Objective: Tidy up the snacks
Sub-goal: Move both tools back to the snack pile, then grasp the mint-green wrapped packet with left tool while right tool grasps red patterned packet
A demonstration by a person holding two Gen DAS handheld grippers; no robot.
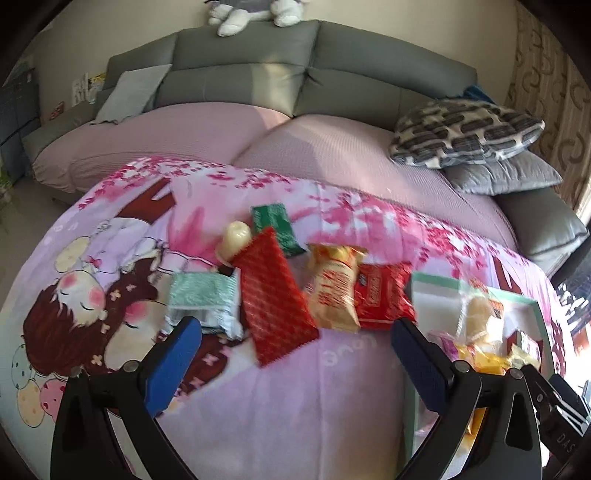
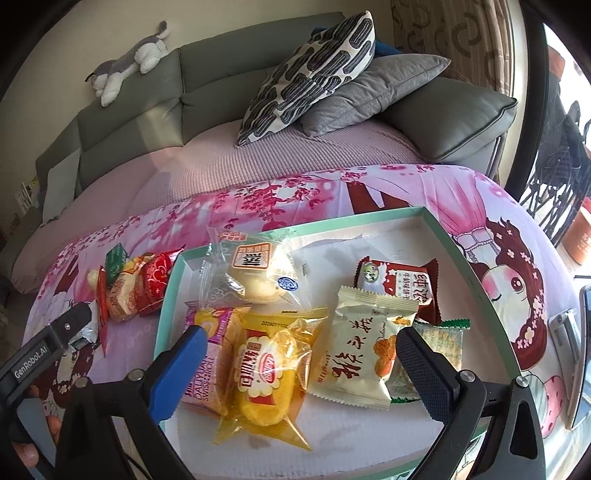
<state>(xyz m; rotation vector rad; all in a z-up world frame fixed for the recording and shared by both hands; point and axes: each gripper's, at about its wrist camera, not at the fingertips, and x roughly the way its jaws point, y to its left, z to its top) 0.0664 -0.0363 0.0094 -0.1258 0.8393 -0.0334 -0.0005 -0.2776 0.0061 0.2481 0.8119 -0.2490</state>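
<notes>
A grey sofa with a pink cover stands against a cream wall, patterned cushion and curtain in daylight.

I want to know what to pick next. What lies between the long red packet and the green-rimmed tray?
In the left wrist view, two snacks lie between the long red packet and the tray: an orange-and-cream packet, then a smaller red packet beside the tray.

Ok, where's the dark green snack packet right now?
In the left wrist view the dark green snack packet lies on the pink cartoon blanket, outside the tray, farthest back, just behind the long red packet and beside the cream jelly cup.
</notes>
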